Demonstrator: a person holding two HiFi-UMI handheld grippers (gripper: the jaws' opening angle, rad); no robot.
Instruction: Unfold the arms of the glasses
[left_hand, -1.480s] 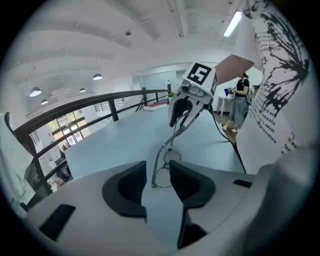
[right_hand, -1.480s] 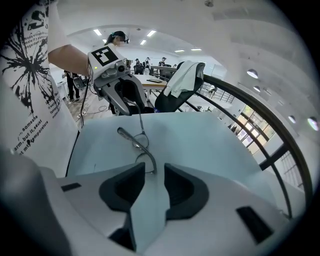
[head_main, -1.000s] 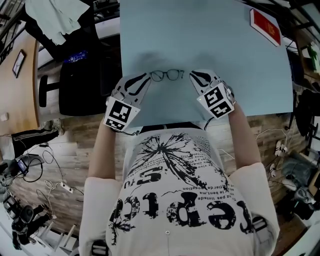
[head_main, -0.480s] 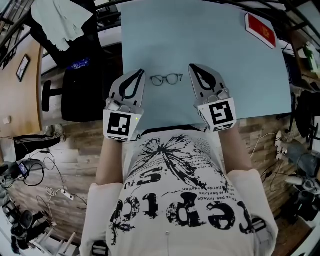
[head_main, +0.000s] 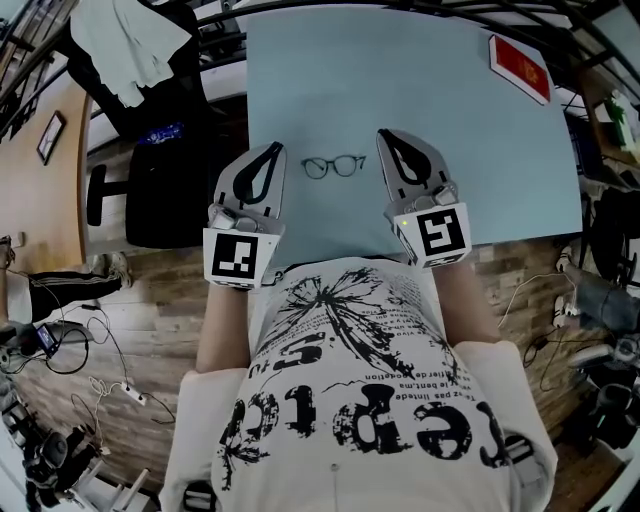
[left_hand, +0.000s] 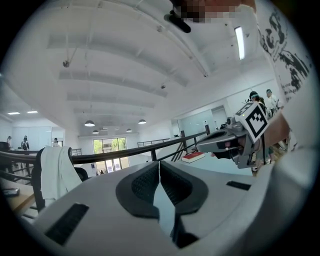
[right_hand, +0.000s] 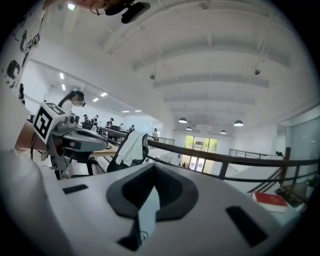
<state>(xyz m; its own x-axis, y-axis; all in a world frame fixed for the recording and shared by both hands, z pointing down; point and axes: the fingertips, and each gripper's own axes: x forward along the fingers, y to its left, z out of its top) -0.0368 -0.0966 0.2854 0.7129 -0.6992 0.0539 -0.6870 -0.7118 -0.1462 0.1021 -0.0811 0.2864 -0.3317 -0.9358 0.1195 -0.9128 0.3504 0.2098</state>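
Thin dark-framed glasses (head_main: 334, 166) lie on the light blue table (head_main: 400, 70), near its front edge; whether their arms are folded is too small to tell. My left gripper (head_main: 274, 148) hangs to the left of the glasses, shut and holding nothing. On the other side my right gripper (head_main: 384, 135) is also shut and empty. Both are apart from the frame and point away over the table. In the left gripper view the pads (left_hand: 170, 182) meet with nothing between them. The right gripper view shows its pads (right_hand: 141, 185) closed the same way; neither view shows the glasses.
A red book (head_main: 520, 68) lies at the table's far right corner. A black office chair (head_main: 160, 180) with a white cloth (head_main: 130, 40) stands left of the table. Cables lie on the wooden floor at the left, and a railing runs beyond the table.
Both grippers lifted away from the table beside the glasses and levelled out, and their jaws went from open to shut. The glasses stay on the table.
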